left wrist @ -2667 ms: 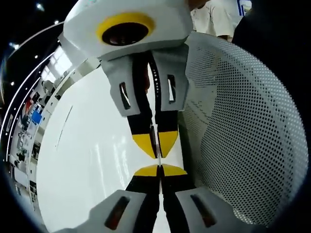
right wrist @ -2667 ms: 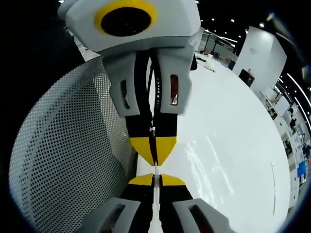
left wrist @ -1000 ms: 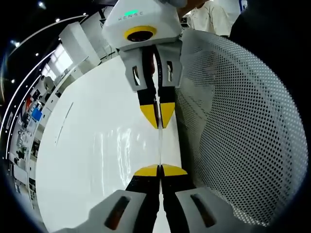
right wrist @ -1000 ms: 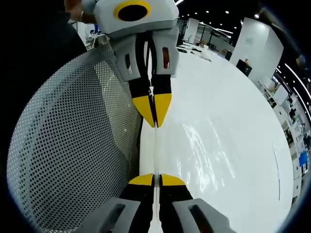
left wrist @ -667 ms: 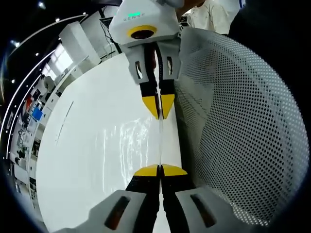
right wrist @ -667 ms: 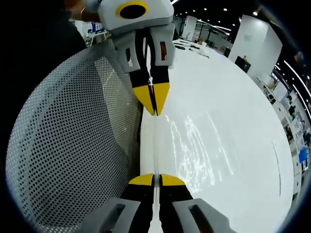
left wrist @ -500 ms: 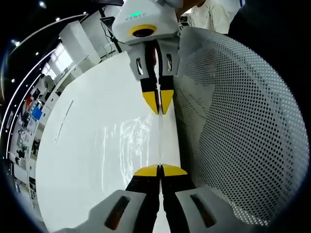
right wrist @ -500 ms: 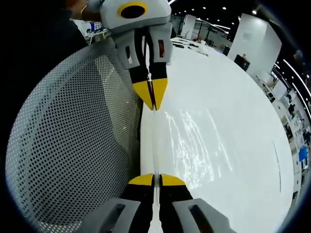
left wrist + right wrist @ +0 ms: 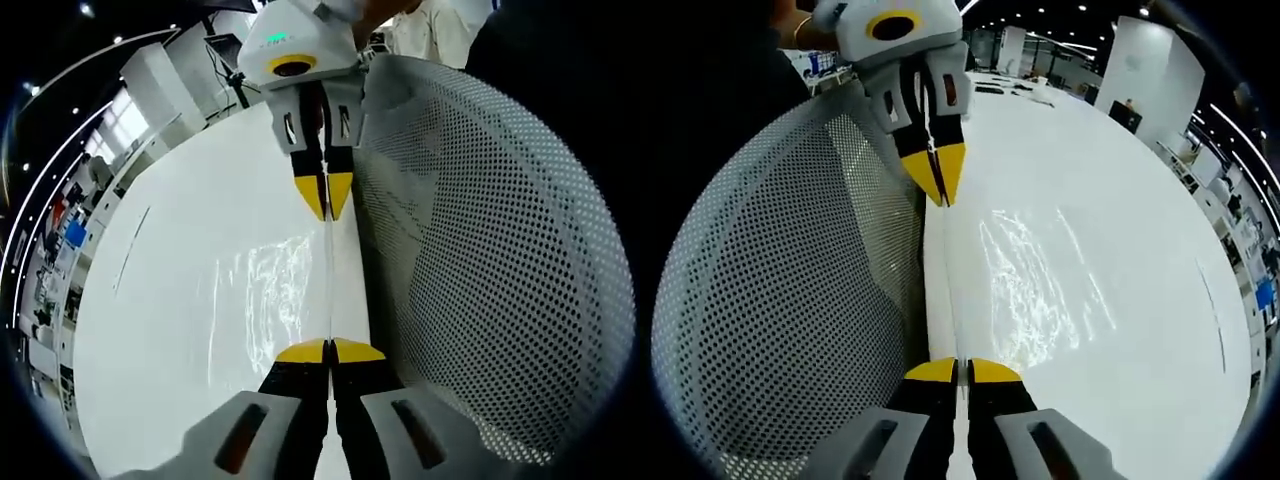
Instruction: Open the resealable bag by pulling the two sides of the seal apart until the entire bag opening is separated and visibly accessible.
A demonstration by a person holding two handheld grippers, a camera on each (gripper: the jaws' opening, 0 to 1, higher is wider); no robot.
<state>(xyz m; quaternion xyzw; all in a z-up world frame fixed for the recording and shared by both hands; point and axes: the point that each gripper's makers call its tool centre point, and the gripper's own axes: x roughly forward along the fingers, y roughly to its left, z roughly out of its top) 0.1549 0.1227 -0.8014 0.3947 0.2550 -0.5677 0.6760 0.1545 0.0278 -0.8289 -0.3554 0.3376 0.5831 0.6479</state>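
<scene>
Two tools: we hold the left tool point(image 9: 329, 350) and right tool point(image 9: 326, 195), both clamped on the bag.
Location: clear resealable bag point(image 9: 329, 275) stretched edge-on between them, above the white counter point(image 9: 180, 300), beside a perforated basket point(image 9: 480, 270).
Handling: we judge it light, limp, slippery film.
Grip: seal lips, opposite sides.

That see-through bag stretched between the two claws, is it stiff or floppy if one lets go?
Probably floppy: the clear bag is a thin film, taut only because the left claw and right claw pinch it. Likely very light too, since the table shows through it. Its glossy glints suggest slipperiness.
</scene>
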